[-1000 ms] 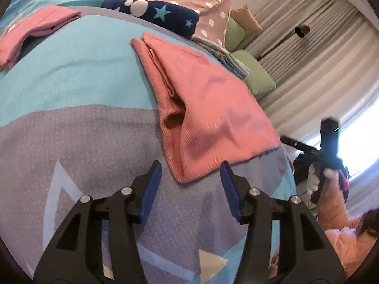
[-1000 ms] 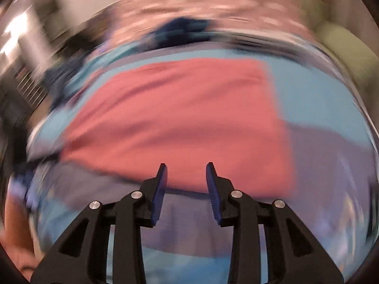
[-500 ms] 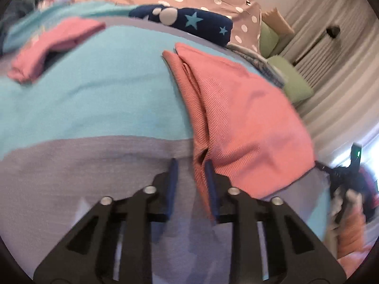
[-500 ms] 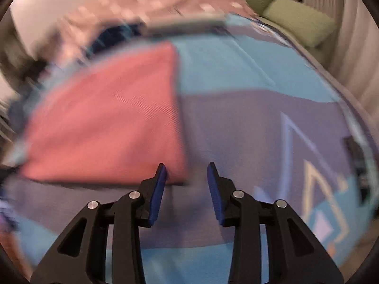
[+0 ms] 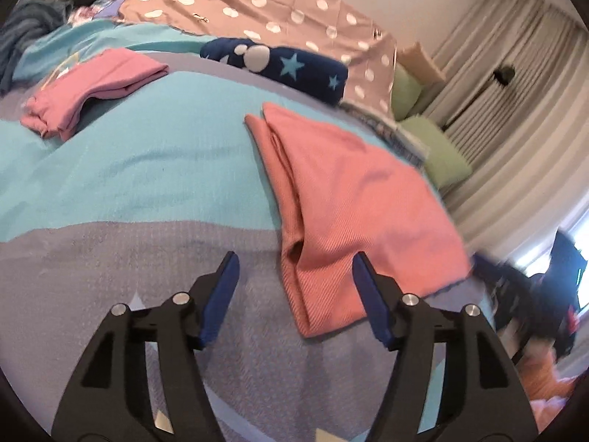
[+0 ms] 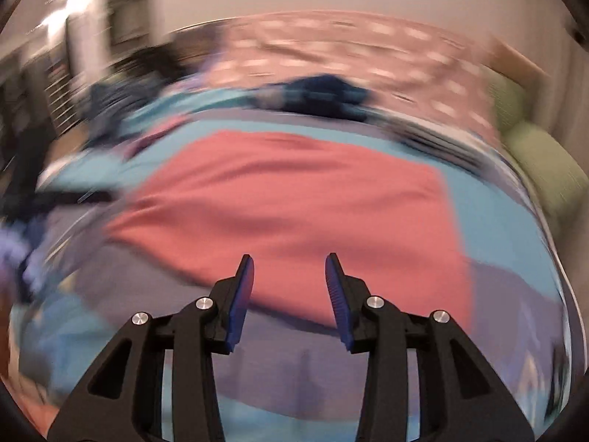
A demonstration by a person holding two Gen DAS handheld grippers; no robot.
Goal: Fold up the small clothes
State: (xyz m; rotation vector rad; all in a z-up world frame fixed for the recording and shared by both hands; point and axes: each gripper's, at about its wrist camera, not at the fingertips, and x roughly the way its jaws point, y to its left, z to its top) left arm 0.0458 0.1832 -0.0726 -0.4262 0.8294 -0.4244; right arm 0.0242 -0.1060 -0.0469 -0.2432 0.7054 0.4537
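Observation:
A salmon ribbed cloth (image 5: 353, 213) lies folded on the bed, its layered edge on the left. My left gripper (image 5: 294, 261) hovers over its near corner. Its jaws are opening wide, the corner lies between them, and the blue pads do not touch it. In the blurred right wrist view the same cloth (image 6: 294, 199) spreads across the bed. My right gripper (image 6: 290, 258) stands open at its near edge, gripping nothing. A blurred dark gripper (image 5: 552, 294) shows at the right edge of the left wrist view.
A folded pink garment (image 5: 95, 84) lies at the far left on the turquoise and grey bedspread (image 5: 129, 169). Behind are a navy star-print garment (image 5: 287, 66), a polka-dot blanket (image 5: 257, 3), green pillows (image 5: 438, 158) and curtains (image 5: 515, 92). An orange sleeve (image 5: 545, 379) shows at the lower right.
The left jaws narrowed at the cloth's near corner, then spread wide and drew back a little. The right view swung from the cloth's right corner back to the middle of its near edge.

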